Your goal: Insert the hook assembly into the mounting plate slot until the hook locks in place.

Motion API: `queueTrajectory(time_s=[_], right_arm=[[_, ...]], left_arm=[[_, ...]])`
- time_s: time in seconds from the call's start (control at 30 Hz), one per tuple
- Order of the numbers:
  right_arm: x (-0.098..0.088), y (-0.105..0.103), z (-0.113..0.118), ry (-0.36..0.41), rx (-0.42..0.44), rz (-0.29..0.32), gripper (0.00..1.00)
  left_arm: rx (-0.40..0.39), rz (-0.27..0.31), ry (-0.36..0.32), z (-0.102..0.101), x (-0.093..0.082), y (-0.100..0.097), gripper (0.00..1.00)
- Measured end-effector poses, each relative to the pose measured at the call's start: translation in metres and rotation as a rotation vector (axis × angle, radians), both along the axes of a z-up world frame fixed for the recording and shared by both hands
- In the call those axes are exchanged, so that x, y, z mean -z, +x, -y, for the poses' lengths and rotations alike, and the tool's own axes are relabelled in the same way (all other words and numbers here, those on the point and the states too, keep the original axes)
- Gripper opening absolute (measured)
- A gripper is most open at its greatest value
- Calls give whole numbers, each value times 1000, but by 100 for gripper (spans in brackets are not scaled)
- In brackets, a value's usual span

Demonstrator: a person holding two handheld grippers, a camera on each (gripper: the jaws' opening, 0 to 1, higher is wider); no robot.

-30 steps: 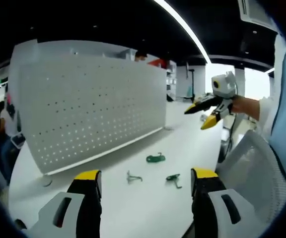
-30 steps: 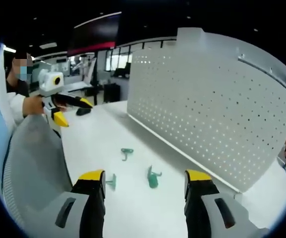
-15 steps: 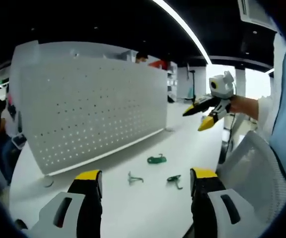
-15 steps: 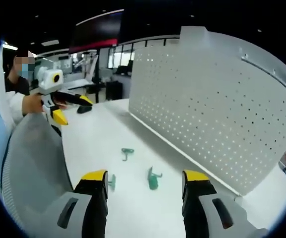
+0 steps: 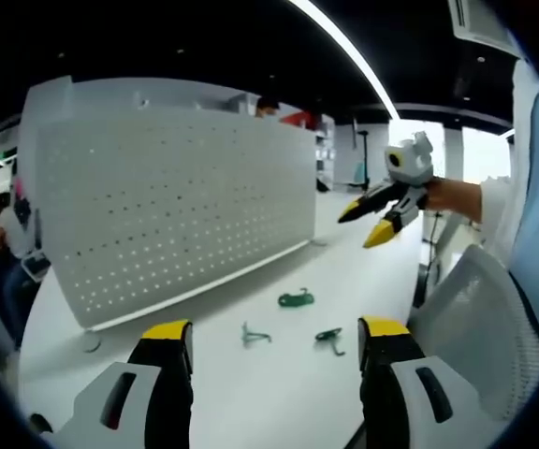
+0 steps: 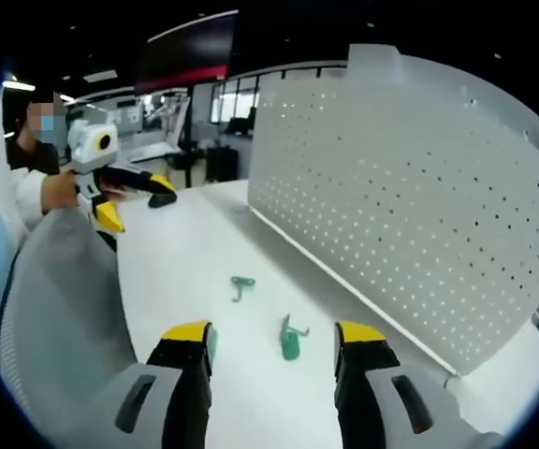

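Note:
A white perforated mounting plate stands upright along the white table; the right gripper view shows the same plate. Three green hooks lie on the table before it: one curled, one thin, one small. In the right gripper view the hooks lie between my jaws, a third half hidden by a jaw. My left gripper is open and empty. My right gripper is open and empty, and also hovers at the far right above the table.
A grey mesh chair back stands close at the table's edge, seen too in the right gripper view. A person's hand holds the left gripper over the table. A person sits beyond the plate.
In the left gripper view the right gripper has drifted a little left and down. The right gripper's jaws have narrowed slightly. Hooks and plate have not moved.

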State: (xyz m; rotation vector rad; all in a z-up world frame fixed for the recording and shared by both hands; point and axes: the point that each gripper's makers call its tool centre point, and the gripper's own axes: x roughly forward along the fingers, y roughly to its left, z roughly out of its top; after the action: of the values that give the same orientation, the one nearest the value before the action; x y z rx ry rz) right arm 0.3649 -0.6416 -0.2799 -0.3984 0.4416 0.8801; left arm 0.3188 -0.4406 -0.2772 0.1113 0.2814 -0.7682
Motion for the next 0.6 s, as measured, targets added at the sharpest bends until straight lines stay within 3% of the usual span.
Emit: queueTrajectory(time_s=[0.6], right_arm=[[38, 28, -15, -70, -31, -70, 40]], left_arm=[[0, 9, -1, 0, -2, -1, 72]])
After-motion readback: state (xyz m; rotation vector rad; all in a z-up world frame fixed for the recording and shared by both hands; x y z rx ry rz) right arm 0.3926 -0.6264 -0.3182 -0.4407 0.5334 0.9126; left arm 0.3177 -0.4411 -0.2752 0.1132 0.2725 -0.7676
